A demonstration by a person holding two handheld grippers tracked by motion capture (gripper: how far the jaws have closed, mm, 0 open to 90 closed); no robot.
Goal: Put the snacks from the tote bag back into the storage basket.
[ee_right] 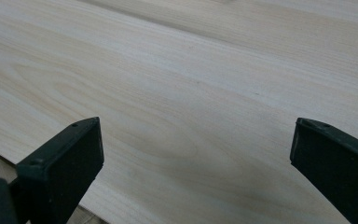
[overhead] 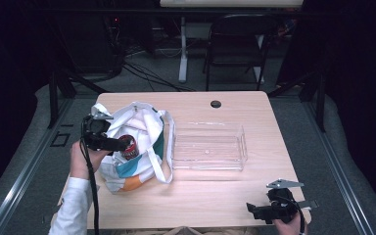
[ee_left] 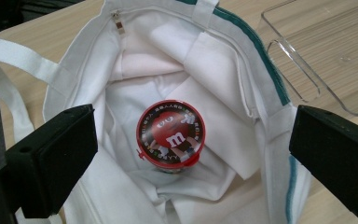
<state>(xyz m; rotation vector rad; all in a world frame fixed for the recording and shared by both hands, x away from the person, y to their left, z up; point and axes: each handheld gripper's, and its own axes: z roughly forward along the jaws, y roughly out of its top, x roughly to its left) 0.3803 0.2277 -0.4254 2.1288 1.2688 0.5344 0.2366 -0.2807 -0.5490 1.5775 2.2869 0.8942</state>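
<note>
Half-buried candy tub in bag

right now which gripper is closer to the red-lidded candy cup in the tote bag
Left. The left gripper hangs open right over the candy cup inside the tote bag; the right gripper sits open at the table's near right corner.

The body of the red-lidded candy cup is hidden below its lid by the folds of the tote bag. The clear plastic tray is cut off by the top and right edges. The small print around the lid cannot be read.
</note>
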